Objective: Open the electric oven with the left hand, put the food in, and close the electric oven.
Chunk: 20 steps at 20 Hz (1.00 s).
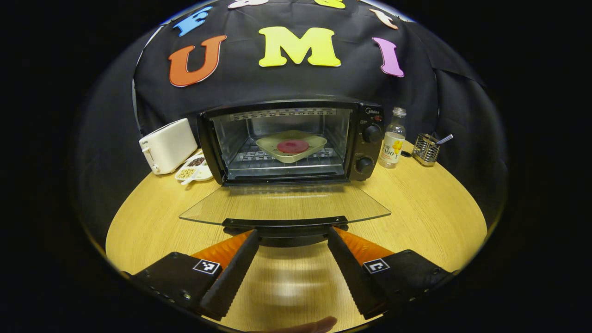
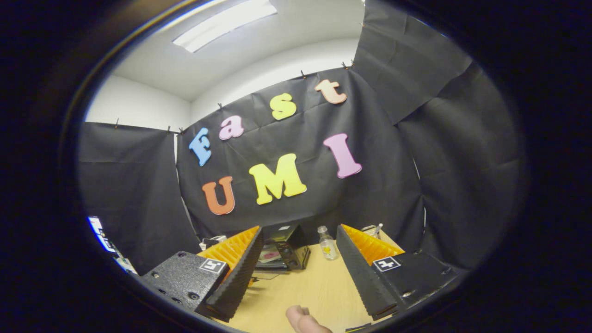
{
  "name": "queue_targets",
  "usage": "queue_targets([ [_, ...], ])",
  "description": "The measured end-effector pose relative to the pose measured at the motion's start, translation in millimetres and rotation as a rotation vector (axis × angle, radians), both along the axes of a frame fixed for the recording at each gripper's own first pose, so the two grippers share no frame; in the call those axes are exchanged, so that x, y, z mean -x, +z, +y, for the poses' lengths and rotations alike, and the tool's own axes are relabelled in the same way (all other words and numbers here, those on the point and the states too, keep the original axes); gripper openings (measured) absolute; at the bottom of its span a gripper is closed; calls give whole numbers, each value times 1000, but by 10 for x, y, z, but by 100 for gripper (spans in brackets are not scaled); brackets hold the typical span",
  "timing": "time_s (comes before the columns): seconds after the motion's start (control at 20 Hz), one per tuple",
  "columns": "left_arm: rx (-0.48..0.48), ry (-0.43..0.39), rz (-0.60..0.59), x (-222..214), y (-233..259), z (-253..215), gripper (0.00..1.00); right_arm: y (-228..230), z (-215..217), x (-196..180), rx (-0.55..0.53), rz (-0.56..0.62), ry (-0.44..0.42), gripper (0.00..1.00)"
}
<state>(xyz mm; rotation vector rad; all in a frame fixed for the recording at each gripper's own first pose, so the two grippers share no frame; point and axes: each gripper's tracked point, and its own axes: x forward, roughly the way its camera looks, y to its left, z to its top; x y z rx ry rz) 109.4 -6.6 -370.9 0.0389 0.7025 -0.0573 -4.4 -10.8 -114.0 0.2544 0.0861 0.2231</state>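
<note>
The black electric oven (image 1: 296,141) stands at the back of the wooden table (image 1: 425,208) with its glass door (image 1: 284,203) folded down flat. Inside, on the rack, rests a cream square plate (image 1: 291,145) holding a red round food (image 1: 292,146). My left gripper (image 1: 292,236) is open, its fingertips on either side of the door's black handle (image 1: 285,225), not pressing it. In the right gripper view, my right gripper (image 2: 299,236) is open and empty, raised and tilted upward, with the oven (image 2: 284,252) small and far below between its fingers.
A white toaster (image 1: 167,144) and a small dish of nuts and seeds (image 1: 193,168) sit left of the oven. A clear bottle (image 1: 393,138) and a wire holder (image 1: 426,149) stand to its right. A thumb (image 2: 303,319) shows at the bottom edge.
</note>
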Motion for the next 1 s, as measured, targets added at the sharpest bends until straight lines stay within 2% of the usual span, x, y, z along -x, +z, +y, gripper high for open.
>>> queue_targets([
  [0.05, -3, -3, -6, -22, 39, 12, 96, -2, 1, 9, 0, 1, 0, 100],
  [0.1, -6, -8, -18, -44, 92, 24, 96, 2, -6, 7, 2, 0, -2, 94],
  [0.25, -8, -12, -81, -199, 289, 44, 96, 26, -11, 7, 1, -3, -12, 94],
  [0.3, -12, -14, -94, -244, 350, 54, 96, 31, -16, 8, 3, -5, -15, 100],
  [0.45, -26, -27, -141, -398, 529, 76, 96, 48, 5, 33, 7, -6, -18, 100],
  [0.5, -25, -27, -158, -457, 590, 82, 96, 51, 8, 26, 7, -7, -19, 94],
  [0.6, -16, -20, -182, -590, 678, 95, 96, 52, 16, 43, 7, -5, -23, 94],
  [0.65, -12, -17, -195, -650, 730, 92, 96, 57, 12, 42, 7, -4, -24, 100],
  [0.7, -11, -17, -210, -714, 773, 92, 96, 69, 7, 33, 7, -3, -26, 100],
  [0.75, -13, -20, -227, -780, 821, 100, 96, 62, 7, 21, 7, -1, -27, 94],
  [0.85, -14, -25, -248, -909, 879, 110, 96, 70, 19, 22, 10, 1, -29, 94],
  [0.9, -15, -28, -261, -972, 915, 119, 96, 80, 22, 25, 10, 2, -31, 100],
  [1.0, -25, -21, -269, -1079, 961, 165, 95, 91, 34, 39, 13, 5, -36, 100],
])
